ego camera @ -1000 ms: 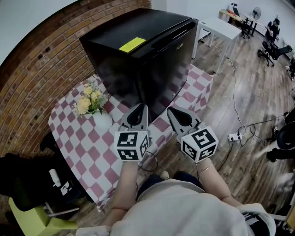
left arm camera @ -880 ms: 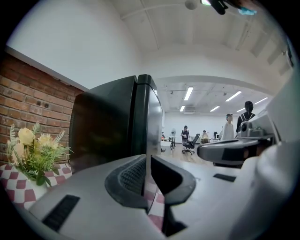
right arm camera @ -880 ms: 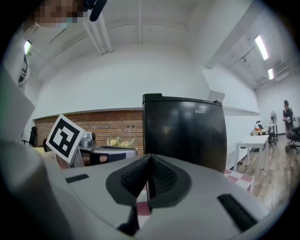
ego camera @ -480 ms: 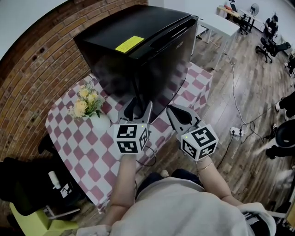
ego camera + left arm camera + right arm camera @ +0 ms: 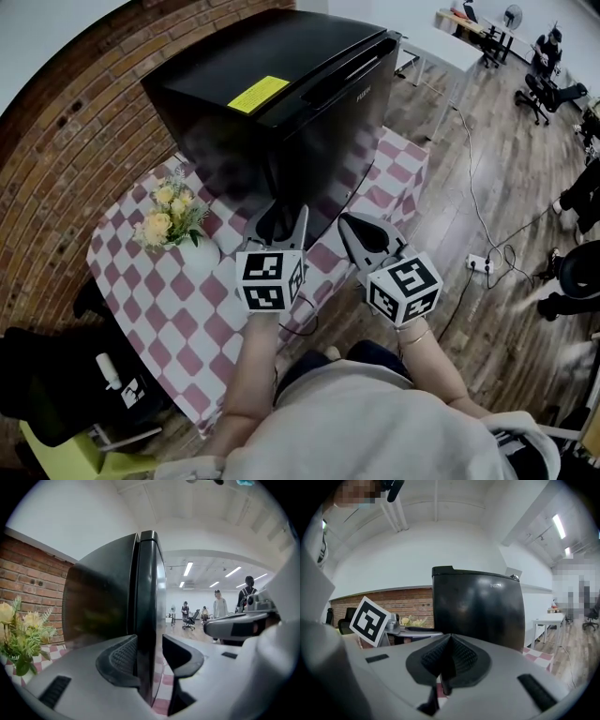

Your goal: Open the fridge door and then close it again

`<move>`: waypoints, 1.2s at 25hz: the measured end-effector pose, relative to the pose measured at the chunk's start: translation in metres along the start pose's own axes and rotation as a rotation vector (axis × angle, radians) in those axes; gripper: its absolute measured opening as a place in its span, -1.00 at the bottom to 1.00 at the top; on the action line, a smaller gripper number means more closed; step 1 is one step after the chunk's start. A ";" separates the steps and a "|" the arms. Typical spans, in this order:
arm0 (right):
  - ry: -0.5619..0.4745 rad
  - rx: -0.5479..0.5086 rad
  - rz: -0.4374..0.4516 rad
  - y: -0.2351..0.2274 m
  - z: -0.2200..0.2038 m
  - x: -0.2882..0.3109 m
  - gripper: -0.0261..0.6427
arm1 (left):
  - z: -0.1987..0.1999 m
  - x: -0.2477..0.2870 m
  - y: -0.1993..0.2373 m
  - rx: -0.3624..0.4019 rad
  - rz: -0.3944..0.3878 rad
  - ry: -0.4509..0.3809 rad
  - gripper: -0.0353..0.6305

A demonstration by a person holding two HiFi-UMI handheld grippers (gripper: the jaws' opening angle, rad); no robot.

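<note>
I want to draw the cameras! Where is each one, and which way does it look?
Head view: on the person's head, looking steeply down at fridge and table; shows both arms, left gripper and right gripper.
Left gripper view: on the left gripper, looking along its jaws, which just opened, then closed slightly, door edge between them.
Right gripper view: on the right gripper, looking past its shut jaws at the fridge; left gripper's cube shows.
Shared: all see the fridge; both gripper views see the flowers.
</note>
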State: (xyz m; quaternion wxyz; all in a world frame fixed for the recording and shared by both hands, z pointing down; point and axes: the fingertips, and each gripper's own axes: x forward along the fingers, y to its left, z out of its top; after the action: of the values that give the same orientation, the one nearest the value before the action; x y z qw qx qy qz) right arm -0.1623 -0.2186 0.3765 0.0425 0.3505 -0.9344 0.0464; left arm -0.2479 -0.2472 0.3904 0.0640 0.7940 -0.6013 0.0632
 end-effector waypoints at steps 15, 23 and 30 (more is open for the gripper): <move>-0.038 -0.066 0.011 -0.001 0.019 0.012 -0.93 | 0.000 -0.001 0.003 0.010 0.015 -0.007 -0.50; -0.124 -0.204 0.119 0.001 0.072 0.041 -0.67 | 0.000 0.000 0.002 0.005 0.019 -0.003 -0.49; -0.189 -0.519 0.203 -0.009 0.131 0.043 -0.42 | 0.000 0.001 0.001 -0.015 0.051 0.011 -0.49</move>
State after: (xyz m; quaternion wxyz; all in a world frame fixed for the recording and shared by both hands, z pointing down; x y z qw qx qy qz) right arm -0.1952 -0.2687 0.2520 0.0385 0.2356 -0.9451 -0.2232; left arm -0.2489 -0.2489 0.3904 0.0717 0.7775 -0.6215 0.0648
